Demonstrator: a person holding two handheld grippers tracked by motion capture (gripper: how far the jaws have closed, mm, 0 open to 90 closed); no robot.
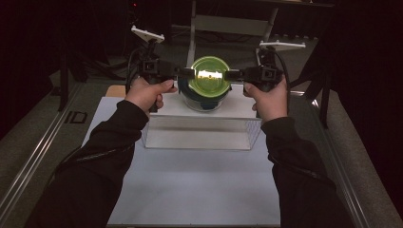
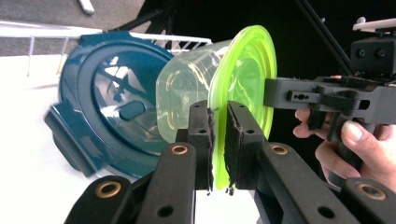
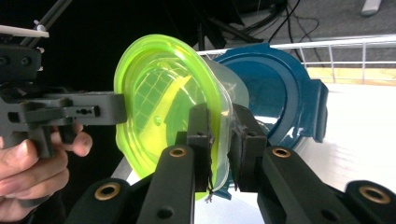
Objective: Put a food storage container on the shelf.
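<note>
A clear tub with a bright green lid hangs between both grippers, turned on its side. My left gripper is shut on the green lid's rim. Opposite it, my right gripper is shut on the rim where the green lid meets the tub. In the high view the left gripper and right gripper pinch the lid from either side. A dark blue round container piece with side tabs lies just below and behind the tub.
A clear rectangular box stands on a white sheet in front of the grippers. A white wire rail runs behind the blue piece. Dark stands and cables crowd the back of the table.
</note>
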